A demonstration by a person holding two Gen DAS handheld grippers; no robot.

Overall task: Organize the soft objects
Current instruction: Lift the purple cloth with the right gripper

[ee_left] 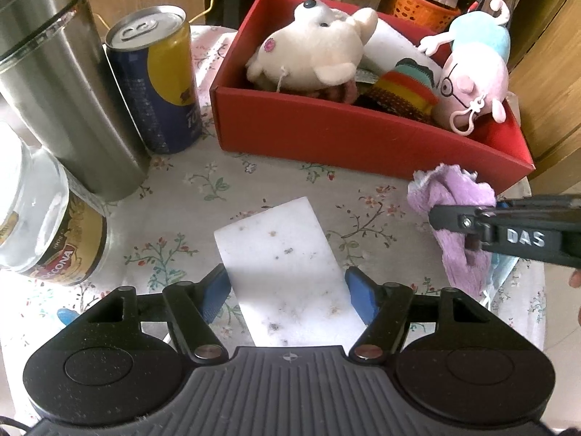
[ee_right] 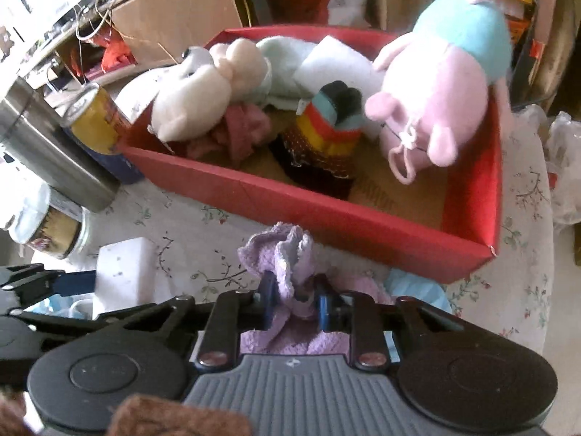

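A white sponge (ee_left: 279,247) lies flat on the floral tablecloth (ee_left: 203,189). My left gripper (ee_left: 287,290) is open around its near end, with a blue pad close against each long side. To the right, my right gripper (ee_right: 296,301) is shut on a bunched purple cloth (ee_right: 279,254), which stands up between the pads in front of the red box (ee_right: 326,218). In the left wrist view the purple cloth (ee_left: 450,196) and the right gripper (ee_left: 446,218) show at the right edge. The red box (ee_left: 326,130) holds a white plush (ee_left: 312,47), a striped sock (ee_left: 406,87) and a pink pig plush (ee_left: 475,76).
A steel tumbler (ee_left: 61,83), a blue and yellow can (ee_left: 159,80) and a glass jar (ee_left: 43,225) stand on the left of the table. Something light blue (ee_left: 501,272) lies under the purple cloth. Cardboard boxes and an orange basket (ee_left: 417,7) crowd behind the red box.
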